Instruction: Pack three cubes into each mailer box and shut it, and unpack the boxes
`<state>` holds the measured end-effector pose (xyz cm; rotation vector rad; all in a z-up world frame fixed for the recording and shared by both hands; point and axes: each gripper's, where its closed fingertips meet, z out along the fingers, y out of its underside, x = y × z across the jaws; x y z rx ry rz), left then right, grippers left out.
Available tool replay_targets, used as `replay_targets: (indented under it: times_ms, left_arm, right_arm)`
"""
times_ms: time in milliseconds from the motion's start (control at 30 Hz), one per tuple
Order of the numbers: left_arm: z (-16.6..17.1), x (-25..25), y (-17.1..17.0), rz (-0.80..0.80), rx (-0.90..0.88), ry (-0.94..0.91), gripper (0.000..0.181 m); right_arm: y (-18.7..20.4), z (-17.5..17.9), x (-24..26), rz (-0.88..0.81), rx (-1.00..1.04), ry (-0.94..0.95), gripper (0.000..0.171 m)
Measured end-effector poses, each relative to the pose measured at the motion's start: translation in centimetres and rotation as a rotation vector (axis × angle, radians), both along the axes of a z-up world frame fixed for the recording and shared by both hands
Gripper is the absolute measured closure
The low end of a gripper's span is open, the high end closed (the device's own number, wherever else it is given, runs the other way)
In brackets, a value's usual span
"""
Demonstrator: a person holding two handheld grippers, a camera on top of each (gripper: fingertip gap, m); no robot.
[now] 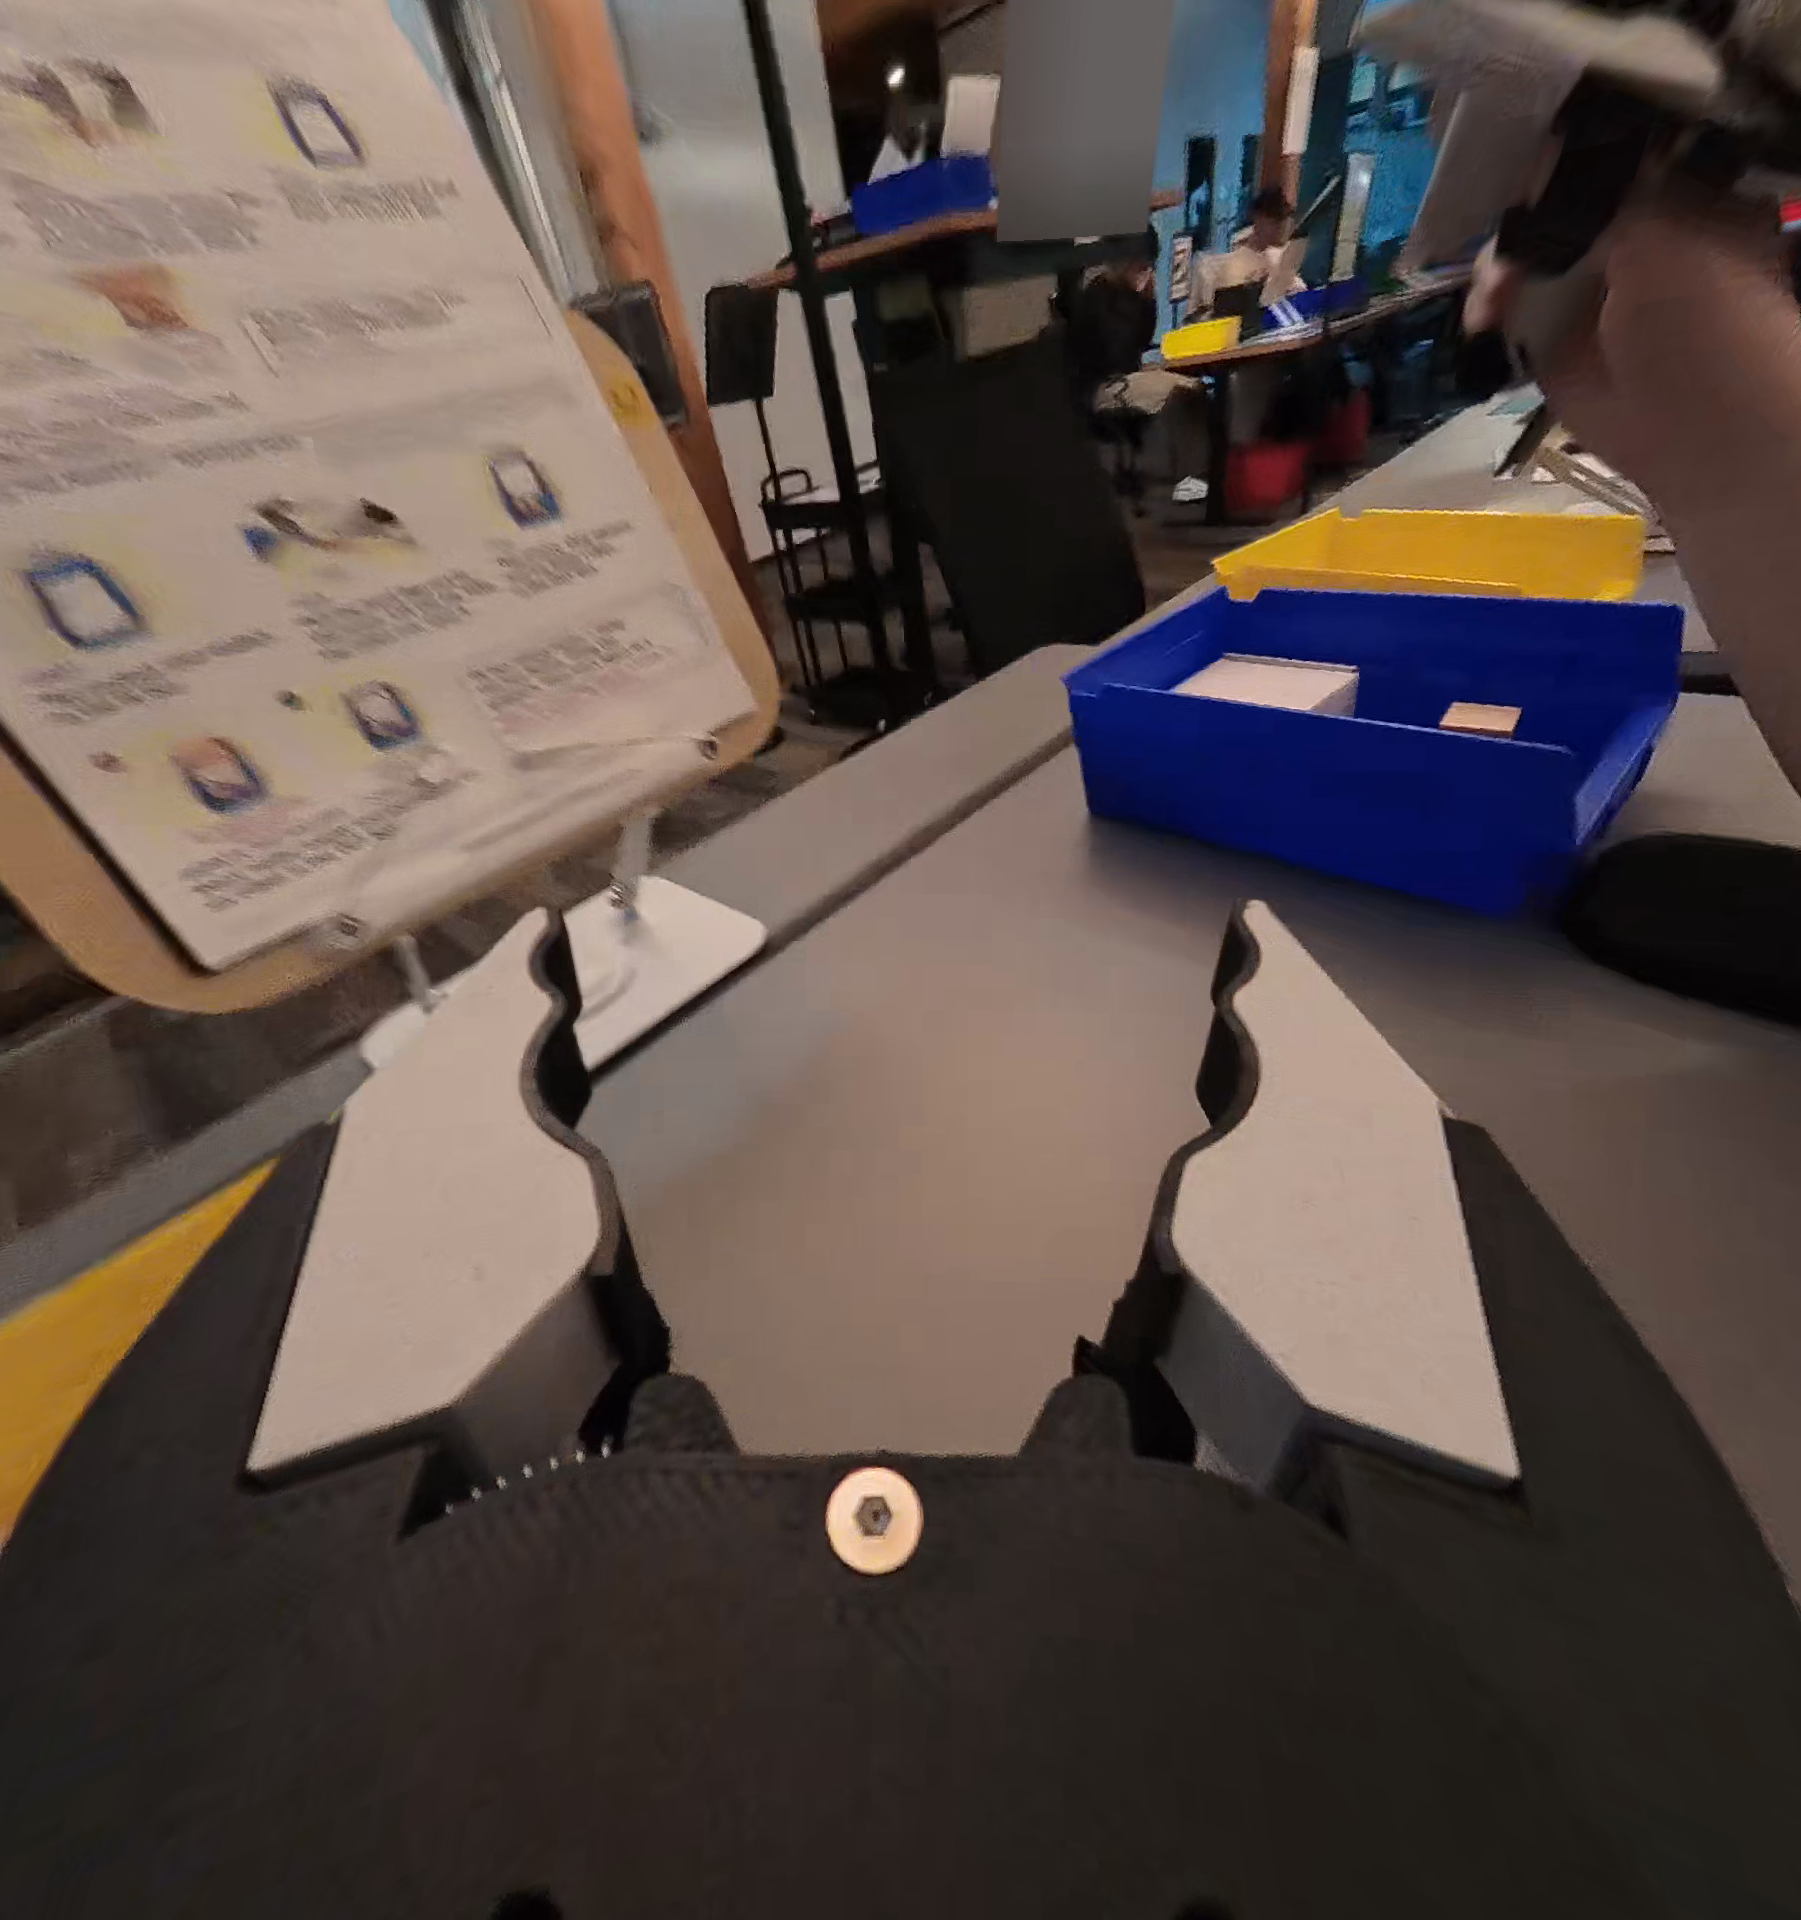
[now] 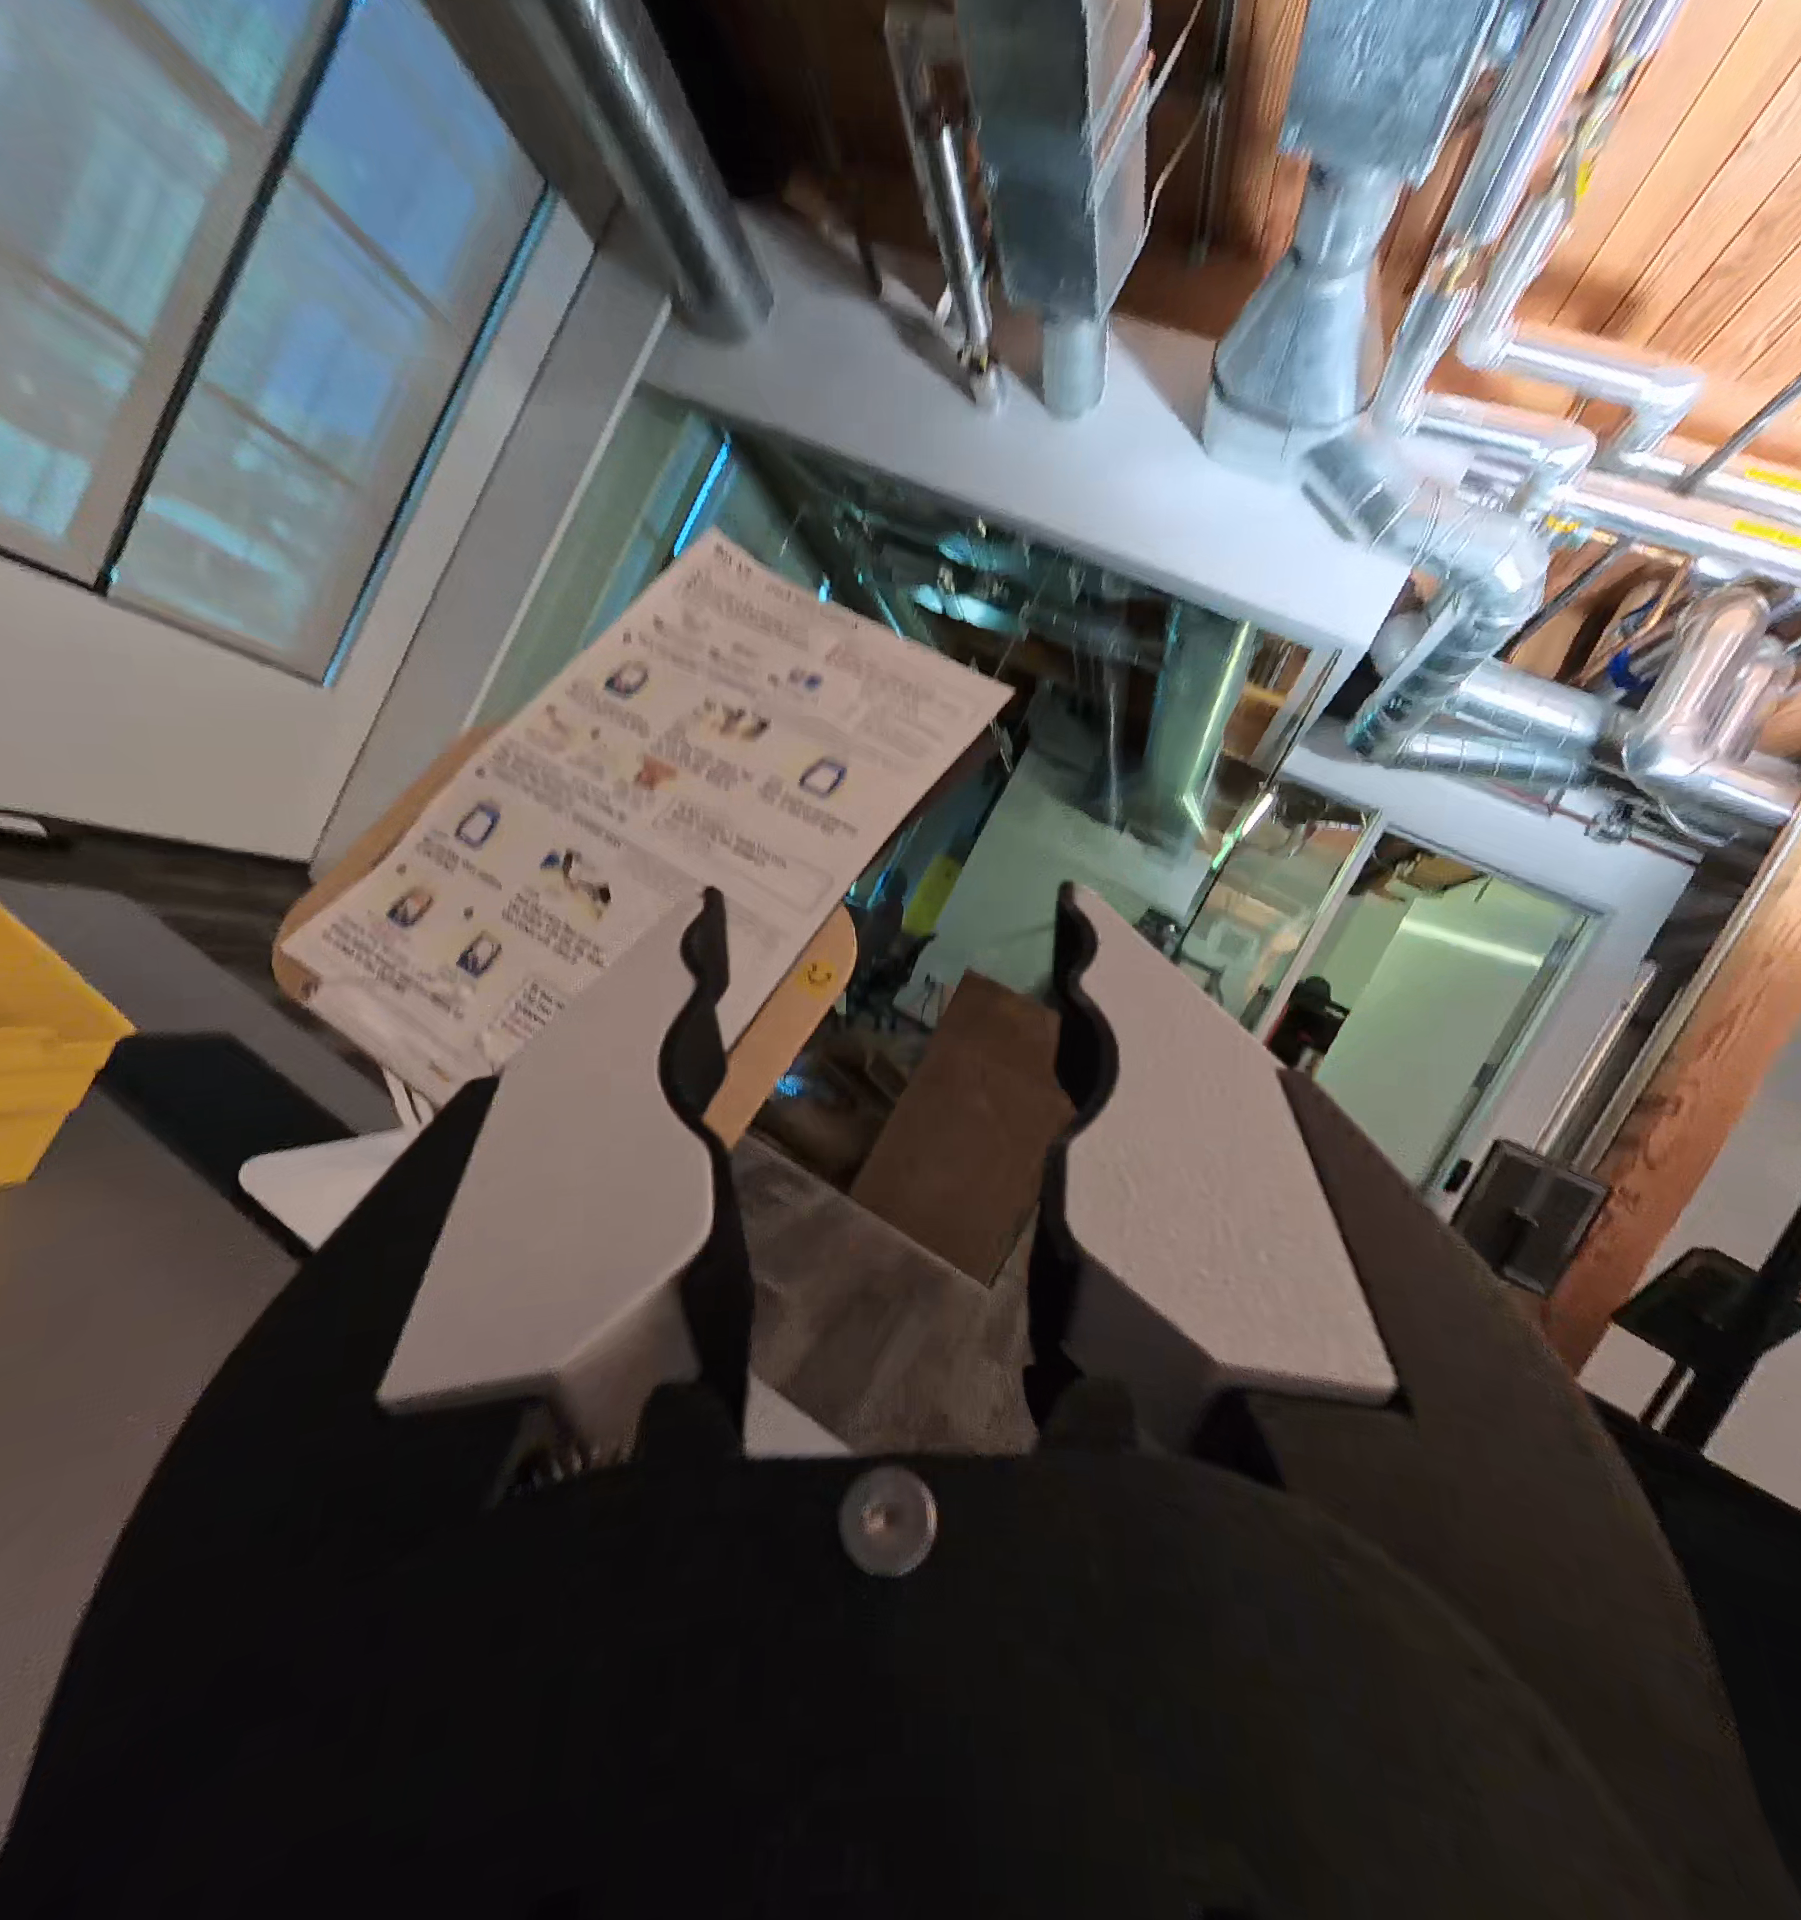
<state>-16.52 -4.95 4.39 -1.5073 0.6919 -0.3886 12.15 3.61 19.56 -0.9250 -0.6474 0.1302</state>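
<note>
Fingers (image 1: 553, 1039) of left gripper (image 1: 891, 997) released wide over bare grey tabletop (image 1: 979, 935); right gripper (image 2: 885, 935) parted, empty, tilted upward.
Upper left: instruction sheet (image 1: 252, 468). Right of centre: blue bin (image 1: 1374, 758) holding white mailer box (image 1: 1270, 686) and wooden cube (image 1: 1482, 718); yellow bin (image 1: 1436, 551) behind.

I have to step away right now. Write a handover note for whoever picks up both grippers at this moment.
Left gripper: open, empty, low over the grey table.
Right gripper: open, empty, raised and pointed up past the instruction sheet toward the ceiling.
Blue bin: holds a white mailer box, seemingly shut, and one wooden cube beside it.
Yellow bin behind it: contents not visible.
Done: cannot tell from these views.
Left: find the other cubes and boxes, then carry on.
</note>
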Motion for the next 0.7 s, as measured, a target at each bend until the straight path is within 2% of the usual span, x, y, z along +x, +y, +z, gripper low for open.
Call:
replay_targets:
  times_ms: [67, 100, 200, 300, 400, 500, 567, 700]
  left_arm:
    - [1.2, -3.8, 1.1, -0.002, 0.036, 0.081, 0.066]
    - [1.0, -5.9, 2.4, 0.023, 0.025, 0.186, 0.064]
    - [-3.3, -12.4, 6.2, 0.048, -0.246, 0.515, 0.05]
    - [-8.7, -16.7, 7.3, -0.026, -0.563, 0.745, 0.05]
    - [-12.4, -20.4, 9.1, 0.003, -0.635, 1.067, 0.048]
    - [-16.0, -21.9, 9.4, -0.054, -0.748, 1.227, 0.042]
    - [-17.4, -22.8, 10.2, -0.068, -0.755, 1.321, 0.04]
    - [-19.2, -22.9, 10.8, -0.105, -0.805, 1.319, 0.042]
  right_arm:
    - [0.8, -1.1, 0.2, -0.005, -0.021, -0.029, 0.106]
    - [1.1, -1.6, 0.2, 0.01, -0.037, -0.034, 0.106]
    - [2.3, -2.4, 1.0, 0.023, -0.104, -0.008, 0.101]
    - [2.8, -2.9, 1.3, 0.031, -0.13, -0.01, 0.1]
    - [3.1, -3.5, 1.0, 0.024, -0.133, -0.042, 0.1]
    - [3.3, -4.4, 0.3, 0.024, -0.146, -0.094, 0.096]
    - [3.2, -5.1, -0.5, 0.038, -0.144, -0.151, 0.093]
    - [2.8, -6.1, -2.0, 0.062, -0.126, -0.24, 0.092]
